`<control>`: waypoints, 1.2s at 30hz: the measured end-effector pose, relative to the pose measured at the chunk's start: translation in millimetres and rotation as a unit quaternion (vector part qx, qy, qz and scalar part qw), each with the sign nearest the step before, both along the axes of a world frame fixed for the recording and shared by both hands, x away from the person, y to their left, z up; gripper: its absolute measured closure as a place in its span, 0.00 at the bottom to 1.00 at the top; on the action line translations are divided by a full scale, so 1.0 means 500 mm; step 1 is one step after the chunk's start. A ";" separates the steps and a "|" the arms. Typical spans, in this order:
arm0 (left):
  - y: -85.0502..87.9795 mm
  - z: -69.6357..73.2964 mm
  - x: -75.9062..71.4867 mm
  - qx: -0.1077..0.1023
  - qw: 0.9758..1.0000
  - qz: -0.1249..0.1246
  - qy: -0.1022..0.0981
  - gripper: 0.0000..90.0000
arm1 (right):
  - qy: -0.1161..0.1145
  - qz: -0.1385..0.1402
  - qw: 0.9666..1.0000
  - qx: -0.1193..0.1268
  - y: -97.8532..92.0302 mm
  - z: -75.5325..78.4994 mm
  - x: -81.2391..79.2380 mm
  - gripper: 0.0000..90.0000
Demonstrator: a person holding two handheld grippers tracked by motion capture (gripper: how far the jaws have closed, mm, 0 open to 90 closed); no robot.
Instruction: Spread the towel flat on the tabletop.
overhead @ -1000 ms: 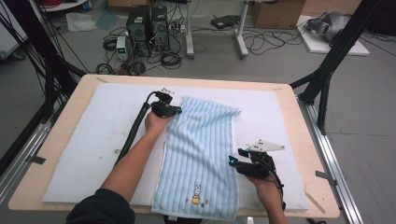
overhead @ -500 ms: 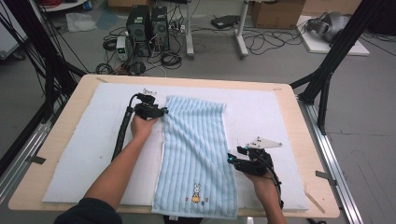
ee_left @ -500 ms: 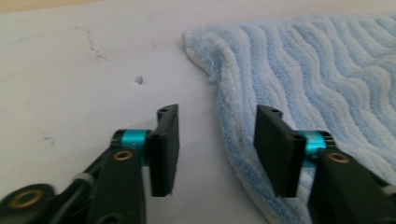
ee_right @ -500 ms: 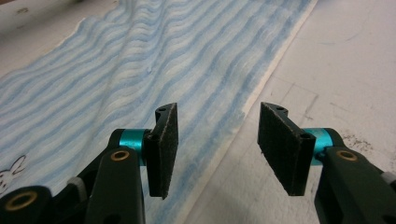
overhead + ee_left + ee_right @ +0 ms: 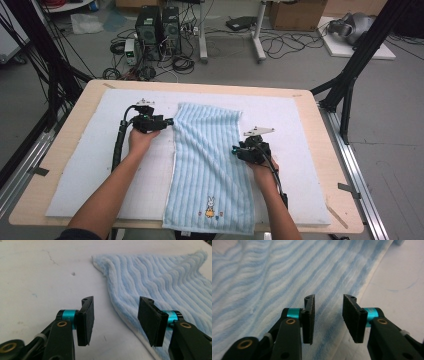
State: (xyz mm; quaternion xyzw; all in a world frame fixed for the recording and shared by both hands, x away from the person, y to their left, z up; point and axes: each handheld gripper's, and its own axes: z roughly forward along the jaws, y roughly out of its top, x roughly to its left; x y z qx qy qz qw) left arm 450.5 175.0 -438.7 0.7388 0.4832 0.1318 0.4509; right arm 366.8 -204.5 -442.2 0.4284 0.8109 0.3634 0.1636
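Now, left tongs [image 5: 113, 321]: gaping beside towel [image 5: 210, 160] edge, probably lining up a pinch.
Right tongs [image 5: 328, 318]: hovering apart over opposite edge, likewise.

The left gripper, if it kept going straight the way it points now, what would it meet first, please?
Most likely the blue towel: the left gripper is open, its jaws straddling the towel's near edge just ahead. Its height above the white mat is unclear.

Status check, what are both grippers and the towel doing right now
Left gripper open at towel's left edge. Right gripper open over its right edge. Towel flat on white mat, near end hanging off table. Nothing in the way.
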 end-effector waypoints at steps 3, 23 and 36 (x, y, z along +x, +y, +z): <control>0.000 -0.005 -0.018 -0.004 1.000 -0.011 -0.003 0.56 | 0.005 0.002 1.000 -0.002 -0.004 -0.004 -0.007 0.87; -0.045 -0.017 -0.114 -0.024 0.994 -0.103 0.025 0.53 | -0.027 0.006 0.999 0.023 -0.045 0.013 -0.066 0.63; -0.092 -0.023 -0.184 0.090 0.987 -0.124 -0.045 0.96 | -0.033 0.008 0.999 0.034 -0.047 0.020 -0.072 0.59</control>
